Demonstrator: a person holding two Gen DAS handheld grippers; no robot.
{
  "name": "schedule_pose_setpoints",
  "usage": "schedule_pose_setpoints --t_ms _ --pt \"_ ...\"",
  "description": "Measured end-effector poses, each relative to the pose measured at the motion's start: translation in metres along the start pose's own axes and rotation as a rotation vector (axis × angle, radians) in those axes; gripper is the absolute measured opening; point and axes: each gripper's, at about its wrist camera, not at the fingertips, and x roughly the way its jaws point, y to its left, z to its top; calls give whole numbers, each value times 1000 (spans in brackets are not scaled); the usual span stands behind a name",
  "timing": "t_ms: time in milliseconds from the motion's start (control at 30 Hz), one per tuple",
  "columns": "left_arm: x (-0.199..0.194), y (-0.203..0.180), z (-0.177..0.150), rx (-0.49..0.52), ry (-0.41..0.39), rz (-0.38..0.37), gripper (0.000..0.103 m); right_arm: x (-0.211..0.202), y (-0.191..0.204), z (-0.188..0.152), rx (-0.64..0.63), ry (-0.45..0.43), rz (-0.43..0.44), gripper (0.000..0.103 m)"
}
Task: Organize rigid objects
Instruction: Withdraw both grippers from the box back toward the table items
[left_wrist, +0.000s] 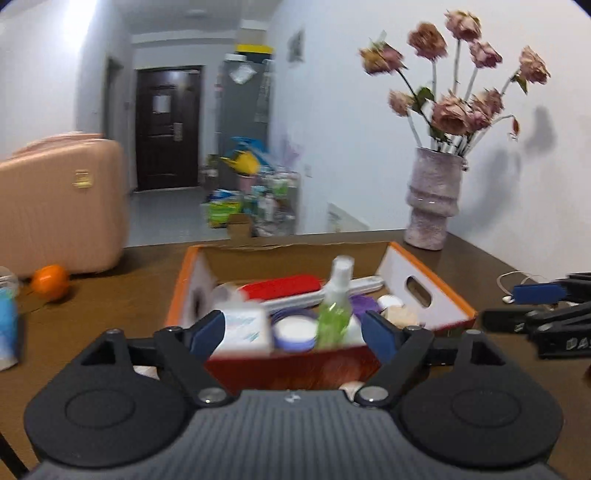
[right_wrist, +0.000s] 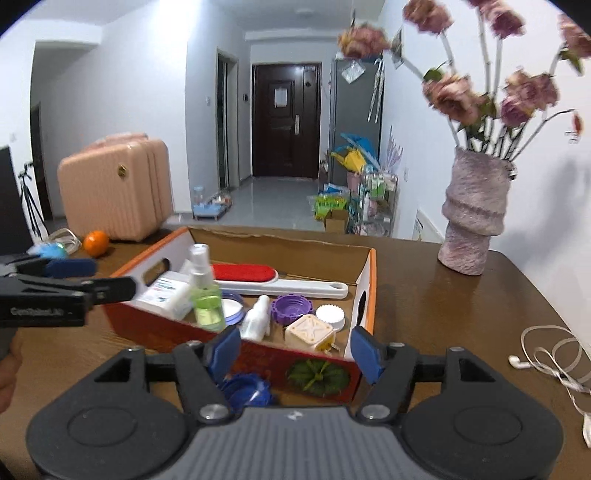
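An orange cardboard box (right_wrist: 369, 291) stands on the brown table and also shows in the left wrist view (left_wrist: 436, 280). It holds a green spray bottle (right_wrist: 205, 295), a red lint brush (right_wrist: 245, 274), a white carton (right_wrist: 166, 291), a purple lid (right_wrist: 291, 309), a small white bottle (right_wrist: 256, 319) and a cream cube (right_wrist: 310, 332). My left gripper (left_wrist: 293, 330) is open and empty, just before the box's near wall. My right gripper (right_wrist: 293, 349) is open and empty at the box's near right corner. A blue cap (right_wrist: 245, 393) lies on the table under it.
A pink vase of dried roses (right_wrist: 472, 218) stands at the table's far right. White earphones (right_wrist: 550, 354) lie at right. An orange (right_wrist: 95, 243) and a pink suitcase (right_wrist: 114, 188) are at far left. The table edge runs behind the box.
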Motion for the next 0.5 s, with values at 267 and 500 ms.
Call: schedule_pose_setpoints --t_ms 267,500 --pt "-121 -1 -71 -65 -36 96 96 -100 27 -65 53 -95 16 77" --pt "-187 -16 -120 -31 -20 100 97 -158 63 -135 75 -94 26 80"
